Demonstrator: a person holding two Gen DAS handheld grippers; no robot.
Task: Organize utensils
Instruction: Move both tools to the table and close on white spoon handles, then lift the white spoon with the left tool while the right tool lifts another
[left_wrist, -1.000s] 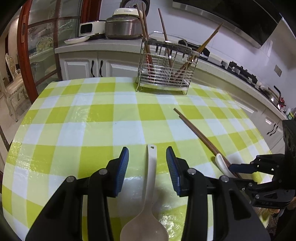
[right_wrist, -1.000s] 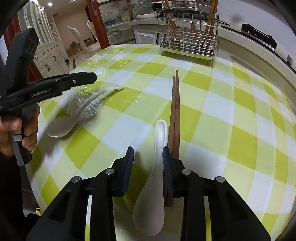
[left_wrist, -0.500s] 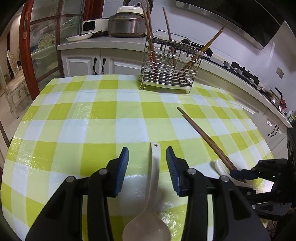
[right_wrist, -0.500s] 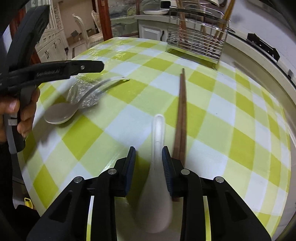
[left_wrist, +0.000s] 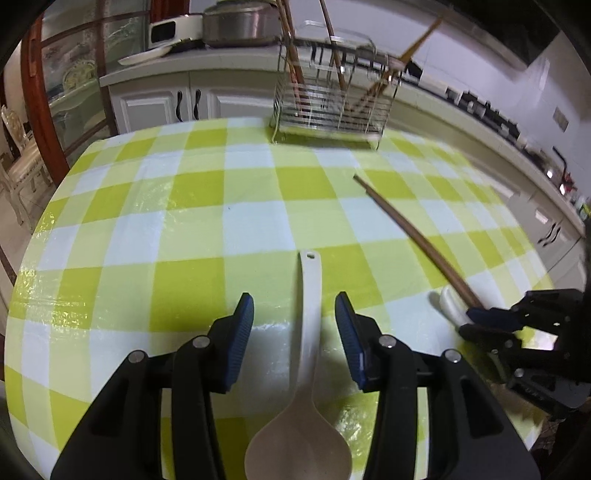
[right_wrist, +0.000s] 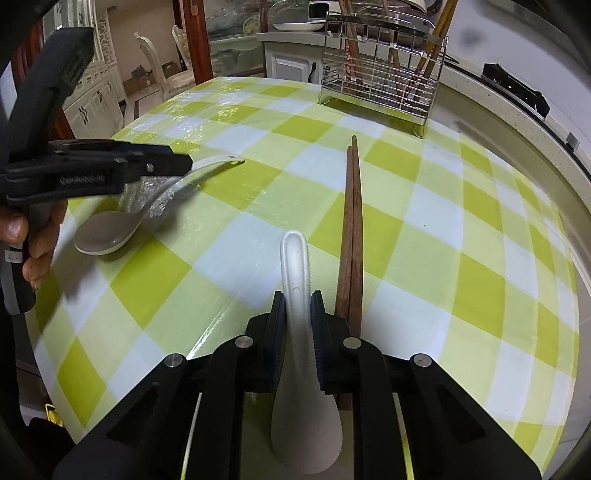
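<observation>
My left gripper (left_wrist: 294, 314) is open, its blue pads either side of the handle of a long white rice spoon (left_wrist: 308, 354) that lies on the checked table. My right gripper (right_wrist: 298, 306) is shut on the handle of a white soup spoon (right_wrist: 295, 266) on the table; it also shows in the left wrist view (left_wrist: 452, 306). A pair of brown chopsticks (right_wrist: 352, 221) lies just right of that spoon, pointing at the wire utensil rack (right_wrist: 380, 77) at the table's far edge. The rack (left_wrist: 332, 107) holds several chopsticks.
The table has a yellow-green and white checked cloth (left_wrist: 184, 229). Behind it run a white counter and cabinets (left_wrist: 159, 99) with a rice cooker (left_wrist: 240, 22). The table's rounded edge falls off at the right (right_wrist: 554, 206).
My right gripper has closed on the soup spoon's handle. My left gripper has stayed open over the rice spoon and shifted only slightly.
</observation>
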